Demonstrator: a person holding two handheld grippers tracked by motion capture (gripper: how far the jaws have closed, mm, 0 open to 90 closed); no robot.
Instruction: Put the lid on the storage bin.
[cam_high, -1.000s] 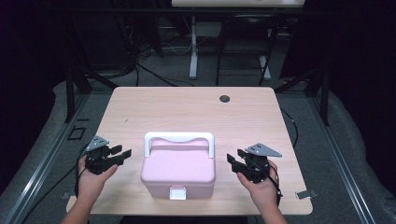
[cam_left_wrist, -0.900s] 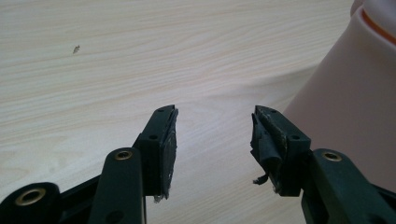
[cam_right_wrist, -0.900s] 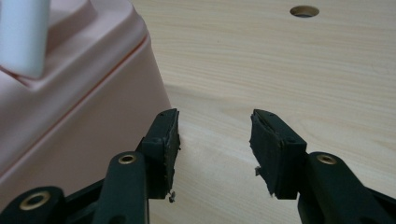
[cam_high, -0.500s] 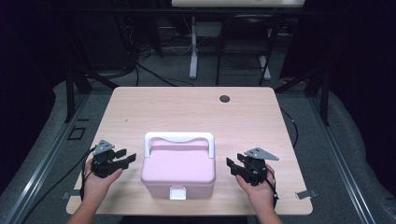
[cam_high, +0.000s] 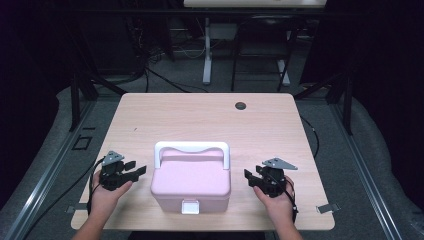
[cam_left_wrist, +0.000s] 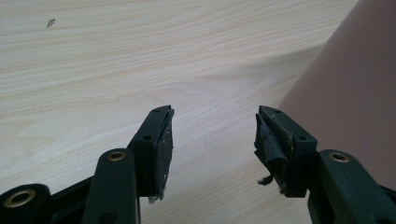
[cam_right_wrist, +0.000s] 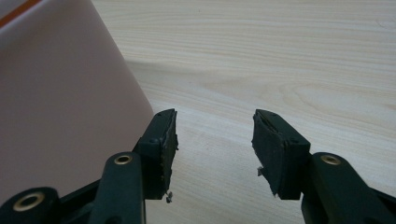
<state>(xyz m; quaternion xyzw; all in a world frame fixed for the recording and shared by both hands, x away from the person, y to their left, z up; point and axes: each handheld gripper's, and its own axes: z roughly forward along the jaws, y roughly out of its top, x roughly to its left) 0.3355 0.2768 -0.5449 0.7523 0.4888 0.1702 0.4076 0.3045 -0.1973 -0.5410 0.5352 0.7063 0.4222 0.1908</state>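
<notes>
Left hand-held gripper (cam_high: 134, 169) released, jaws spread over bare counter (cam_high: 200, 115), nothing between them; in the left gripper view the pink box (cam_high: 191, 179) wall sits just beside its right jaw. Right hand-held gripper (cam_high: 252, 176) also released and empty, box wall just beside its left jaw in the right gripper view. Box sits mid-front of the counter between both grippers, lid down, white handle (cam_high: 192, 147) up, white latch (cam_high: 190, 206) facing the person. Risk, as a guess: smooth slanted walls, so a side squeeze could slip, or push the box toward the near edge.
</notes>
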